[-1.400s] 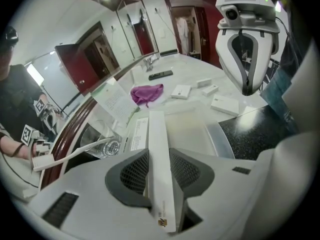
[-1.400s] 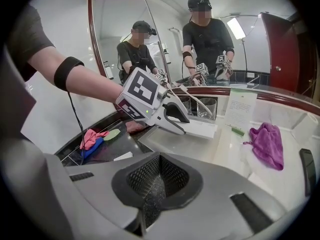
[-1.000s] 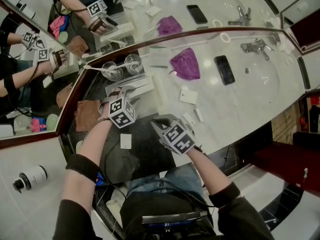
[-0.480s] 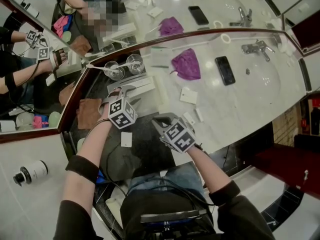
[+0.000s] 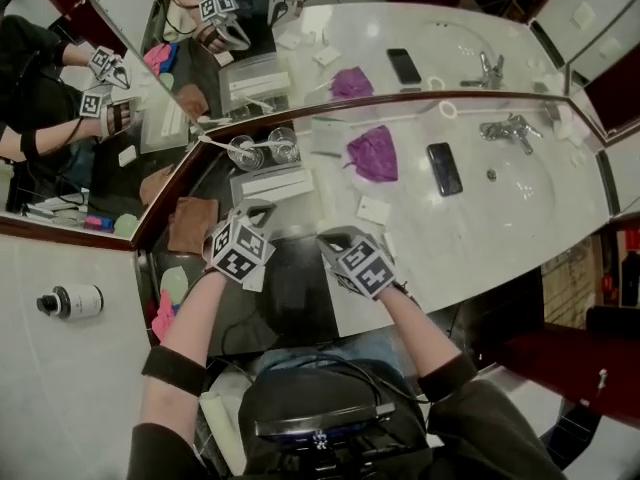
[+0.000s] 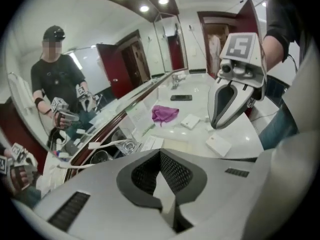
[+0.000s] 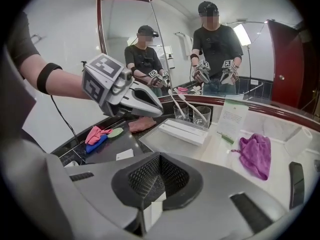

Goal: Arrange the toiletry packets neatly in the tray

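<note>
A clear tray (image 5: 300, 194) stands on the counter before the mirror, with long white packets (image 5: 272, 182) lying in it; the same tray (image 7: 165, 146) and packets (image 7: 182, 131) show in the right gripper view. Loose white packets (image 5: 374, 210) (image 5: 388, 240) lie on the marble, and another (image 7: 125, 154) on the dark counter. My left gripper (image 5: 256, 210) hovers just short of the tray. Its jaws have just been closing and now meet, with nothing that I can make out between them. My right gripper (image 5: 330, 238) hangs beside it to the right, also shut, with nothing seen held.
Two glasses (image 5: 264, 149) with toothbrushes stand behind the tray. A purple cloth (image 5: 373, 153), a phone (image 5: 443, 168) and the tap (image 5: 508, 128) lie further right. A brown cloth (image 5: 190, 224) and pink and green items (image 5: 168, 303) sit on the dark counter at left.
The left gripper has lifted off the dark counter and shut its jaws. The head view has shifted, so more of the left counter shows. The right gripper has barely moved.
</note>
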Motion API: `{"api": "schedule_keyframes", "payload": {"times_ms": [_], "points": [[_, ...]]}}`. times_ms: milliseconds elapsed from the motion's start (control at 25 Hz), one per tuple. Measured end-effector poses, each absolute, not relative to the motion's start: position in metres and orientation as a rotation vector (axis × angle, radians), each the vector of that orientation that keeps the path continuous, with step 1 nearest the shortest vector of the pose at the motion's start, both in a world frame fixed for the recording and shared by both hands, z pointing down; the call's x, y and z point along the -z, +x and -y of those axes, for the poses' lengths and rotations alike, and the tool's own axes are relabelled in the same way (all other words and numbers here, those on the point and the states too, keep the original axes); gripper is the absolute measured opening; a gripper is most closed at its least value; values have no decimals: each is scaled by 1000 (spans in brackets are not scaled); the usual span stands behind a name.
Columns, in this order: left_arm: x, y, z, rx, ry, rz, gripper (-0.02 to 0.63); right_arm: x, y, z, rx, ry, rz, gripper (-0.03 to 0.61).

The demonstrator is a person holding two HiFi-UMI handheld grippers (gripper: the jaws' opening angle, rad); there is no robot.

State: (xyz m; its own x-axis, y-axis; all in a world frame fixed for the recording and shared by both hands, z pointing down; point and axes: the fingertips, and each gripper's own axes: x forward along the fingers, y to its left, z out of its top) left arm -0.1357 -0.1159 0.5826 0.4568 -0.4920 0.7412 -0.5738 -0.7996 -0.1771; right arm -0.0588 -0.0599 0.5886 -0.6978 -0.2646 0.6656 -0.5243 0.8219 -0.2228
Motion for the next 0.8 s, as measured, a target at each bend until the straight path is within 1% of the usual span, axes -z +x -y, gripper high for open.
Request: {"api": "schedule_keyframes", "payload": {"times_ms": [160,280,520,800], "points": [[-552,-143,88,-1039,2455,1116,2,-582,-45,58,-534,585,2372,17],[-547,-156,68,-909,2352,1245,2,-590,-31,59,-515,584,2367,17],[-541,-171,28,-746,2215,1409,1,-594,-13,59,-522,599,2361,17],[-527,-181,7,-620,2159,1514,0,-586,-2,56,-537,640,2371,17]]}}
